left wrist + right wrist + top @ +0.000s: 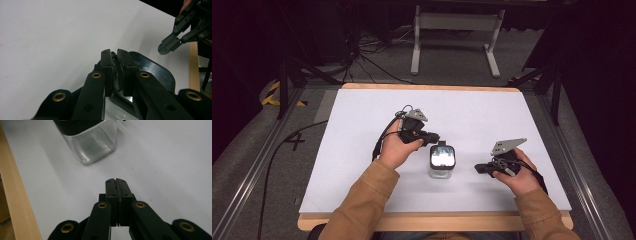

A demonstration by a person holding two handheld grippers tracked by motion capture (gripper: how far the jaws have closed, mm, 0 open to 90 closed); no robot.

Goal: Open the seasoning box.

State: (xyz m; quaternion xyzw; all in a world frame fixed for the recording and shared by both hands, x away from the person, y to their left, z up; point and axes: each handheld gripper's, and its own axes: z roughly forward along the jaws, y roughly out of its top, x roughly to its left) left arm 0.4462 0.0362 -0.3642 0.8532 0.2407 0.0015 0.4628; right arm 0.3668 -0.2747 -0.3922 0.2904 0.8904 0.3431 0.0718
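On the white table (362, 150), a clear square jar (442, 165) with a black lid (155, 70) stands between both hands. Left gripper (117, 53): jaws clamped on the lid's rim. Right gripper (115, 181): jaws closed together, empty, near the jar.

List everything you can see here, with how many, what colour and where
Jar: one, clear glass with black rim, table centre, between the grippers.
Table: one, white top with wood edge.
Metal frame: one, grey, on the floor beyond the table.
Left gripper: one, black, jaws closed on the jar's rim.
Right gripper: one, black, jaws shut, right of the jar, apart from it.
Sleeves: two, tan, bottom of the high view.
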